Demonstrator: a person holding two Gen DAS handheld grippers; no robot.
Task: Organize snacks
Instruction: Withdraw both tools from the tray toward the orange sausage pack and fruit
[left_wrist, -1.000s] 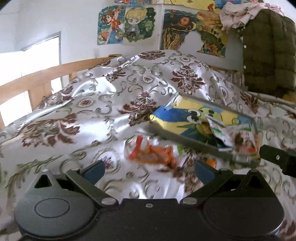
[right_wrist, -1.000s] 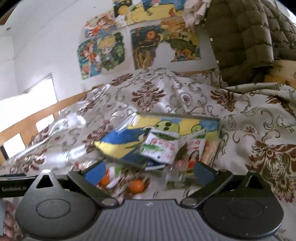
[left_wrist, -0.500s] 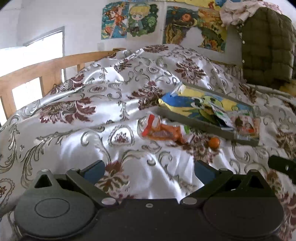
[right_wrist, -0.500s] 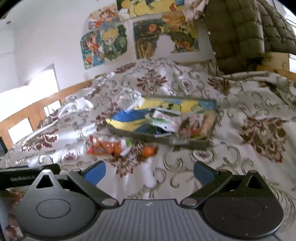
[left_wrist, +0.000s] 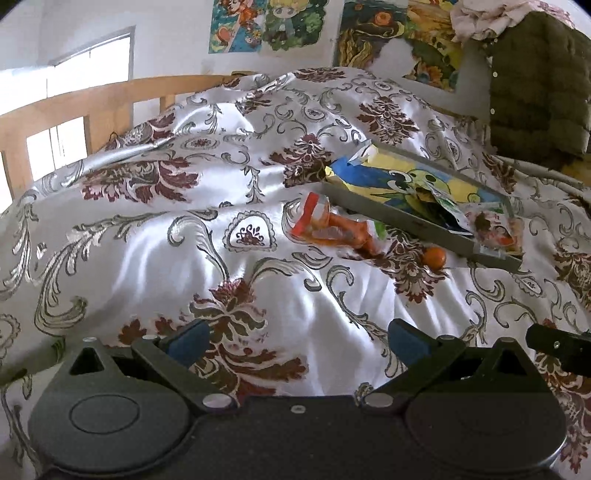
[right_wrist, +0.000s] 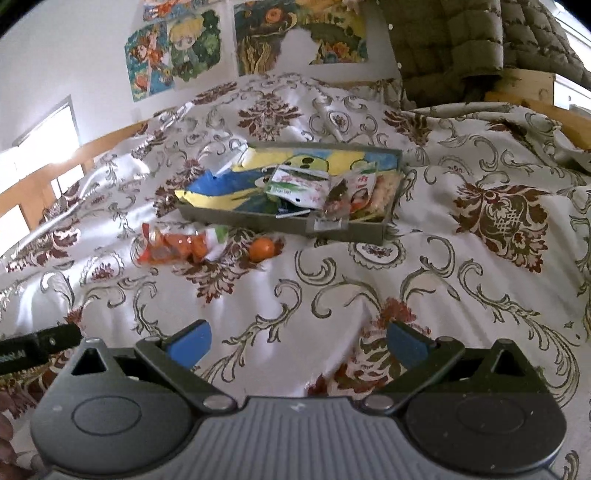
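Snacks lie on a bed covered with a shiny white bedspread (right_wrist: 332, 295) patterned in maroon and grey. Your left gripper (left_wrist: 295, 338) hovers low over the cloth, its blue-padded fingers spread wide and holding nothing. Your right gripper (right_wrist: 297, 339) does the same, wide apart and empty. Toward the far side of the bedspread sits a shallow grey tray (right_wrist: 258, 225) with a large blue and yellow snack bag (right_wrist: 236, 181) inside, and several small packets (right_wrist: 299, 186) heaped at the tray's right end; their labels are too blurred to read. Just outside the tray's near edge lies an orange wrapped snack pack (right_wrist: 173, 247), and a small round orange item (right_wrist: 261, 249), possibly a fruit, lies beside it.
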